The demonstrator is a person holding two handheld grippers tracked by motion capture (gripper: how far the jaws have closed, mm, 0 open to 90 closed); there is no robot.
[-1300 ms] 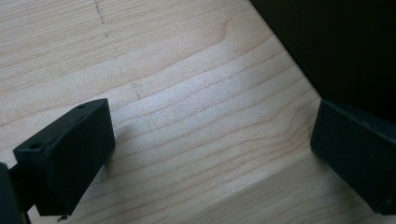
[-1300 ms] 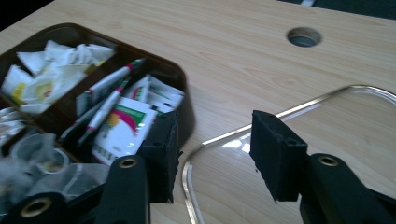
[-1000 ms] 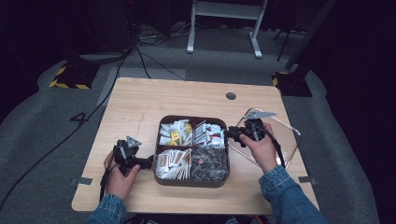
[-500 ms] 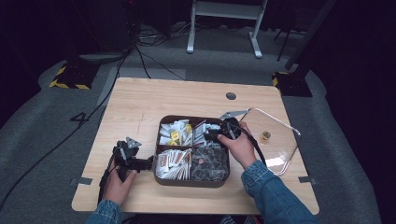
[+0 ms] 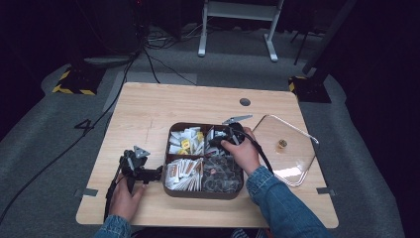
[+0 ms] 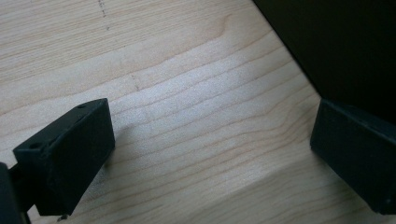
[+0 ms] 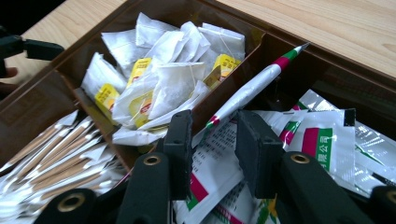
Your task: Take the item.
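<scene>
A brown four-compartment tray (image 5: 203, 194) sits mid-table. My right gripper (image 5: 216, 142) hangs low over its back right compartment. In the right gripper view the right gripper (image 7: 214, 133) has its jaws partly apart; they have just been closing. The near end of a white stick packet (image 7: 252, 88) with red and green bands lies between them, and the pads do not press it. White, red and green sachets (image 7: 322, 135) lie underneath. My left gripper (image 5: 157, 173) rests open on the table (image 6: 187, 93) left of the tray, holding nothing, its right jaw beside the tray's dark wall (image 6: 341, 46).
White and yellow tea bags (image 7: 173, 79) fill the back left compartment, and paper-wrapped sticks (image 7: 56, 149) the front left. Dark pods (image 5: 220, 173) lie in the front right. A clear lid (image 5: 297, 166) with a small knob lies flat on the table right of the tray.
My right hand has moved left from the clear lid to the tray's back right compartment and dipped toward the sachets. The left hand has stayed put.
</scene>
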